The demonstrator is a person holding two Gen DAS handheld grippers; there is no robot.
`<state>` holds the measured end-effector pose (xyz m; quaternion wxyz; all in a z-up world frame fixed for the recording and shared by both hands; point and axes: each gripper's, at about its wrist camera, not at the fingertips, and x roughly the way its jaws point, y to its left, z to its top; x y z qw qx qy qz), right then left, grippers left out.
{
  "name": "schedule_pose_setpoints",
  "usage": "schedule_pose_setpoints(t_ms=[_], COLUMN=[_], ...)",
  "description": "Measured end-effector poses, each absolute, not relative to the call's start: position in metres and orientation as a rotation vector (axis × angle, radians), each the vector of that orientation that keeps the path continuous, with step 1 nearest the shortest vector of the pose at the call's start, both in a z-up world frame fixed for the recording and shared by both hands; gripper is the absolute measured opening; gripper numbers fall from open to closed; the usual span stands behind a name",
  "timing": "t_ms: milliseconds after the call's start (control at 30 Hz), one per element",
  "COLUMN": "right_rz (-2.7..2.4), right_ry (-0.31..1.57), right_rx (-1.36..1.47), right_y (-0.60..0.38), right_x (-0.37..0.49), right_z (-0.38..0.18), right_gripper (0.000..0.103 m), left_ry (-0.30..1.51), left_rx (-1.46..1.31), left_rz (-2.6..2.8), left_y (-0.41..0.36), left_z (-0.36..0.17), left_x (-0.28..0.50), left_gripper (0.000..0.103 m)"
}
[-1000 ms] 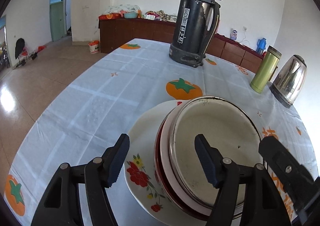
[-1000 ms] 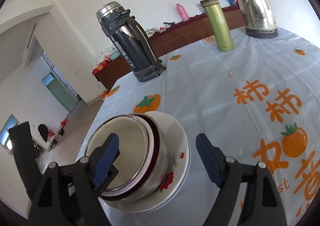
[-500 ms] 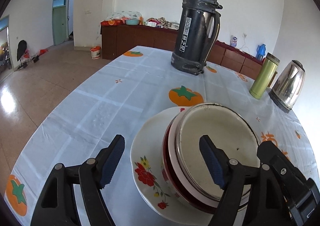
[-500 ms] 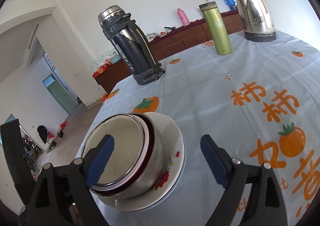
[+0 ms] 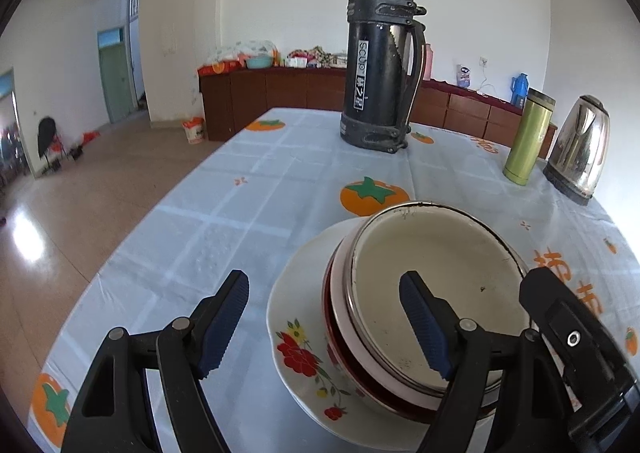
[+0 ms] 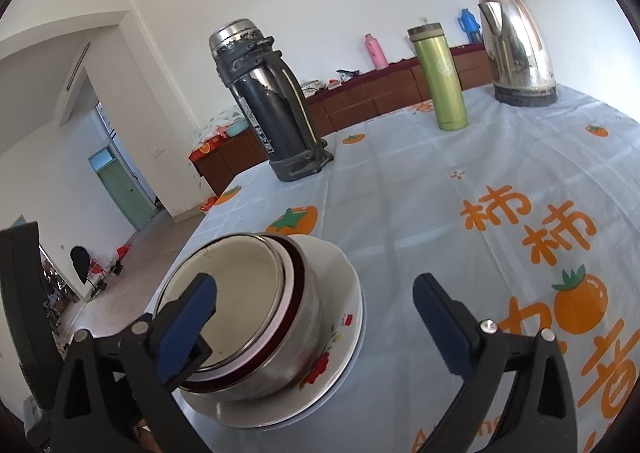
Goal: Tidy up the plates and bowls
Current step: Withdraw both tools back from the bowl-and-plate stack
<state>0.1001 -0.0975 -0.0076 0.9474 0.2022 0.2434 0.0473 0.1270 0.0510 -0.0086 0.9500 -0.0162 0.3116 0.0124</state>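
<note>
Change: both claws drawn back a little from the stack compared with a second ago; stack itself unmoved on the bench.
Left claw (image 5: pixel 324 317): spread wide, nothing pinched; left finger off the plate's left edge, right finger hanging over the top bowl's hollow.
Right claw (image 6: pixel 316 321): spread wide too, empty; left finger over the top bowl's mouth, right finger out over bare cloth, right of the plate.
Stack: metal bowl (image 5: pixel 436 285) uppermost, nested in a red-rimmed bowl (image 5: pixel 340 333), both seated in the flowered plate (image 5: pixel 300 317); all one pile, bowls shifted toward the plate's right side in the left view.
Key relation: stack lying straight ahead of and below both claws, between them; round, so no long axis to align to; rim of the metal bowl the only edge to pinch. Neither claw clearly nearer; each already straddles its own side of the rim.
Judgement: pile looks finished, with no loose dishes in sight; a further lift would need one finger inside, one outside the bowl wall.
Beyond the stack: black thermos (image 5: pixel 380 61) well behind it; green flask (image 5: pixel 528 137) and steel kettle (image 5: pixel 580 153) behind and to the right; bench (image 5: pixel 240 193) under a persimmon cloth.
</note>
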Motion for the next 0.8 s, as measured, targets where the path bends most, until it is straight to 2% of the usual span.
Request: schedule_pose_setpoints(t_ms=[267,367,800], right_rz=[0.104,0.100,0.086], right_ry=[0.451,0.417,0.323], right_rx=[0.368,0.338,0.293], right_y=[-0.095,-0.093,-0.095], right_x=[0.094,0.087,0.065], right_z=[-0.006,-0.003,0.002], right_gripper=[0.101,0.102,0.102], left_ry=[0.541,0.512,0.474], left_rx=[-0.002,0.011,-0.042], left_rz=[0.051,0.067,0.010], left_y=[0.059,0.058,0.061], left_z=[-0.006,-0.005,-0.002], left_x=[0.112,0.107,0.090], left_gripper=[0.081,0.086,0.088])
